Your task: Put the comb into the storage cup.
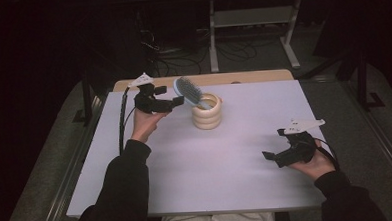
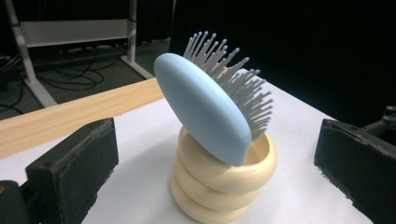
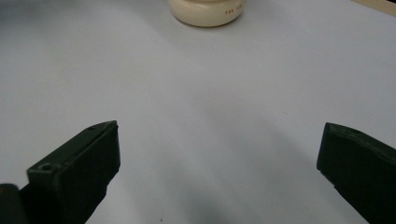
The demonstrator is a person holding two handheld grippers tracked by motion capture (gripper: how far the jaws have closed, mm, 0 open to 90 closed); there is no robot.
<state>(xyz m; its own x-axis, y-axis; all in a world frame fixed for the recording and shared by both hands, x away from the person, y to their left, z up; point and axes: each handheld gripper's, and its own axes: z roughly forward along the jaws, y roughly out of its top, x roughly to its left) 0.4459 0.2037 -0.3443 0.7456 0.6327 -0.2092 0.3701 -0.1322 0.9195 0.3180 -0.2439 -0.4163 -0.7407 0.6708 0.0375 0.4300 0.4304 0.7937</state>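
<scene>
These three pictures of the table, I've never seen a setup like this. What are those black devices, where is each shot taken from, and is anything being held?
A person sits at a white table and holds a hand-operated claw in each hand. The high view looks down from above the person's side. There the left claw sits beside a blue hairbrush, and the right claw hovers over bare table. The other two pictures come from cameras riding on the claws, each looking out between its own two black jaws. The left gripper view faces the hairbrush, which stands handle-down, leaning, in a cream ribbed holder. The right gripper view shows the holder's base farther off. Both claws are open and nothing is held: the brush rests in the holder on its own.
</scene>
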